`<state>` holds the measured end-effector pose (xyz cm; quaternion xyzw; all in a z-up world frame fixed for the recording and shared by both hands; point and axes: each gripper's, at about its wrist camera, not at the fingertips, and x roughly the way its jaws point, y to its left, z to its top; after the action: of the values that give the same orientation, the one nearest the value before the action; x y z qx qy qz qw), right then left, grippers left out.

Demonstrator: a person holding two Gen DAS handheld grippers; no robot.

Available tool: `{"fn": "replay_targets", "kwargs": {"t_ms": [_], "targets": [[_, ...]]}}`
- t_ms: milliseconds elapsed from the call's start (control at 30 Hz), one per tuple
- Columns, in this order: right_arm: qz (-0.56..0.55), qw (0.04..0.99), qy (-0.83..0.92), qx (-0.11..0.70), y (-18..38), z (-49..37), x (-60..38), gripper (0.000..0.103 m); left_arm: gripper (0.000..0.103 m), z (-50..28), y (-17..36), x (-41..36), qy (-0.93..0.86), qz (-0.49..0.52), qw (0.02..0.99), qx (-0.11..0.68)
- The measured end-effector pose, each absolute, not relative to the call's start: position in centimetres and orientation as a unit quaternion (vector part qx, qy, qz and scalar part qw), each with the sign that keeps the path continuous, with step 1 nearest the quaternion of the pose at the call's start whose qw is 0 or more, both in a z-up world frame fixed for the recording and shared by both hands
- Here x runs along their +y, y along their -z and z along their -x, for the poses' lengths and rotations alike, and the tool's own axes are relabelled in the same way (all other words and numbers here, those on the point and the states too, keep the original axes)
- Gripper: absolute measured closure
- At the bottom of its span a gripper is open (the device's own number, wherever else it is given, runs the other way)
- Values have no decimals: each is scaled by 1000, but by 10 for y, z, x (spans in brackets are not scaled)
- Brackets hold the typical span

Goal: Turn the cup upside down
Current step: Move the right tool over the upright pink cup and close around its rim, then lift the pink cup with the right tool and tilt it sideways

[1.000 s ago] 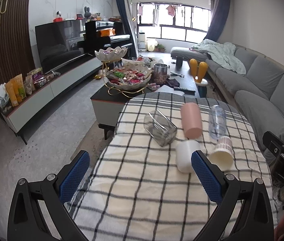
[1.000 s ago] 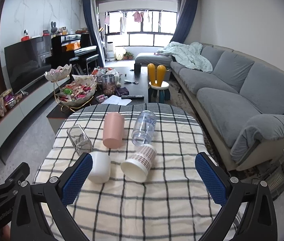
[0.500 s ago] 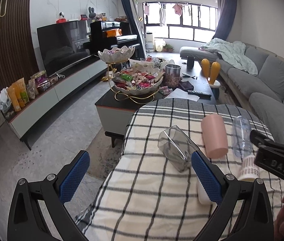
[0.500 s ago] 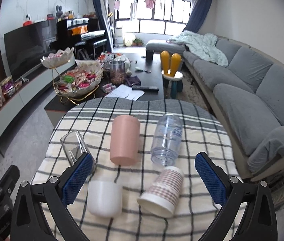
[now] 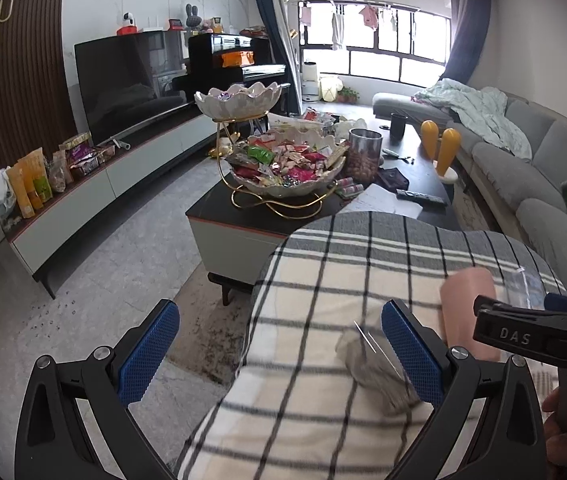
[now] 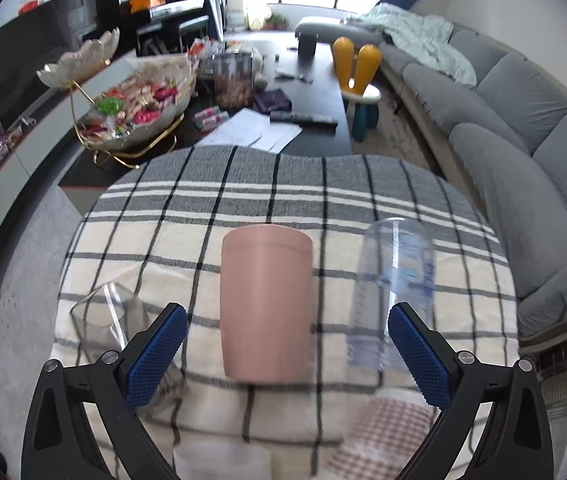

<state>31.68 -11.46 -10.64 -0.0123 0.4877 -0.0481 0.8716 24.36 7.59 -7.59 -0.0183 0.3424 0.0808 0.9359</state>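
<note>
A pink cup [image 6: 265, 304] lies on its side on the checked tablecloth [image 6: 323, 200], its open end toward me. My right gripper [image 6: 289, 356] is open, one finger on each side of the cup's near end, not touching it. The pink cup also shows in the left wrist view [image 5: 468, 312], partly behind the right gripper's body. My left gripper [image 5: 281, 354] is open and empty at the table's left edge, with a blurred clear glass cup [image 5: 375, 364] beside its right finger.
On the cloth lie a clear glass cup [image 6: 103, 322], a clear plastic bottle [image 6: 393, 292], a checked paper cup [image 6: 387, 428] and a white cup [image 6: 223, 460]. A coffee table [image 6: 315, 96] with snack bowls stands beyond, a grey sofa [image 6: 523, 120] at right.
My right gripper has moved forward and down over the table until its fingers flank the pink cup. My left gripper has swung left toward the table's edge.
</note>
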Motion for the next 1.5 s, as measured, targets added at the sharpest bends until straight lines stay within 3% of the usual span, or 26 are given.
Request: {"fn": "replay_targets", "kwargs": {"t_ms": [400, 600, 700, 1067, 1500], "targets": [[9, 829, 55, 556, 156, -362, -107, 10, 0, -271, 93, 83, -75, 46, 929, 360], [-15, 815, 47, 577, 173, -366, -111, 32, 0, -274, 95, 85, -73, 48, 928, 362], [-20, 819, 43, 572, 172, -365, -111, 32, 0, -274, 95, 85, -74, 49, 928, 361], [-39, 843, 23, 536, 122, -330, -111, 32, 0, -248, 70, 90, -68, 49, 934, 348], [-67, 846, -53, 526, 50, -212, -86, 32, 0, -143, 8, 115, -85, 39, 946, 309]]}}
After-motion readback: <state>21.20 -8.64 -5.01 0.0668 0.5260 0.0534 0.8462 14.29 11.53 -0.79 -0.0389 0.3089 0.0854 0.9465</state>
